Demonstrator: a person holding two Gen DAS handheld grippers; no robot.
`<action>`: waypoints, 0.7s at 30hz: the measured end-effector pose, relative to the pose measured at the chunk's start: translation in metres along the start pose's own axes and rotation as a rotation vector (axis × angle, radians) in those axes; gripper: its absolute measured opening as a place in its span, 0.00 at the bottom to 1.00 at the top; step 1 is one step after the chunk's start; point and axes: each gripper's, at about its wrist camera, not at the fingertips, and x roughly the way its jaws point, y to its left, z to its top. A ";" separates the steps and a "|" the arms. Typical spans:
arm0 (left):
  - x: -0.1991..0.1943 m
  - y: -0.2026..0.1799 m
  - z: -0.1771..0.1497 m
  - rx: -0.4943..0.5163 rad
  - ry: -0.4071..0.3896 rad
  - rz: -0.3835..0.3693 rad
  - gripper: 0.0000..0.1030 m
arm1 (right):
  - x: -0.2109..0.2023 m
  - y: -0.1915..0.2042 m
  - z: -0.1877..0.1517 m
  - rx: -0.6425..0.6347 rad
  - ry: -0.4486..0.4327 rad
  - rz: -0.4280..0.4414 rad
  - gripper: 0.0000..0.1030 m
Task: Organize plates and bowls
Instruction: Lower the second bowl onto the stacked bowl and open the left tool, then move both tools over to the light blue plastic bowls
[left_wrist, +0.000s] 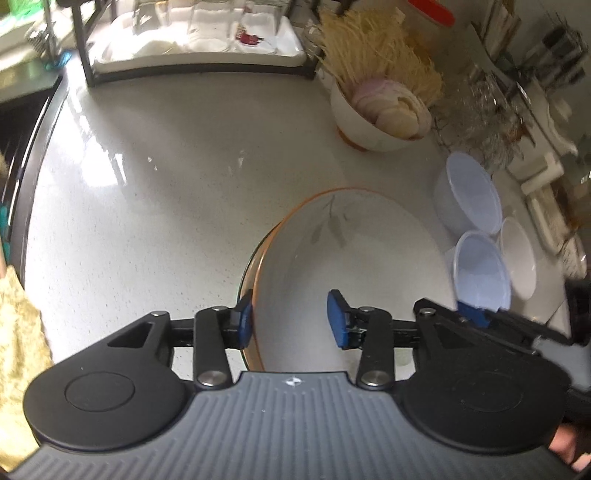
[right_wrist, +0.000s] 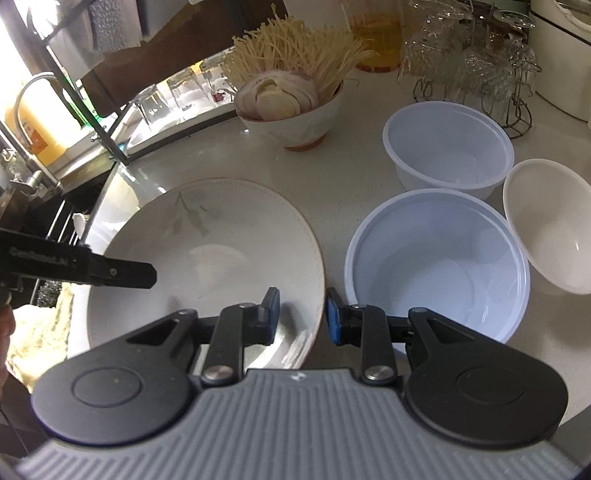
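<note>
So the left gripper (left_wrist: 291, 321) has its jaws spread apart, straddling the left rim of the big leaf-print bowl (left_wrist: 354, 258) with one blue pad outside and one inside, neither pressing as far as I can see. The right gripper (right_wrist: 301, 315) is narrower and straddles the bowl's right rim the same way; can't tell if those pads actually bite. The bowl sits upright on the white counter (left_wrist: 147, 184), mouth up, centre-bottom in both views, looking oval in the left wrist view with its long axis running lower left to upper right. Just right of it are two pale blue plastic bowls (right_wrist: 436, 266) and a small white bowl (right_wrist: 550, 229) leaning on them. Further up sits a bowl of sliced onion and enoki (right_wrist: 291, 107), plus a glass rack (right_wrist: 472, 62) upper right.
</note>
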 end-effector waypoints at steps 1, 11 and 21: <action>-0.001 0.001 0.001 -0.006 0.006 -0.001 0.47 | 0.000 0.000 0.000 0.000 0.001 0.000 0.29; -0.012 0.000 -0.003 -0.002 0.025 0.036 0.52 | -0.012 -0.004 0.005 -0.012 -0.027 0.008 0.29; -0.044 -0.025 -0.004 0.033 -0.093 0.068 0.53 | -0.034 -0.012 0.010 -0.044 -0.075 0.039 0.29</action>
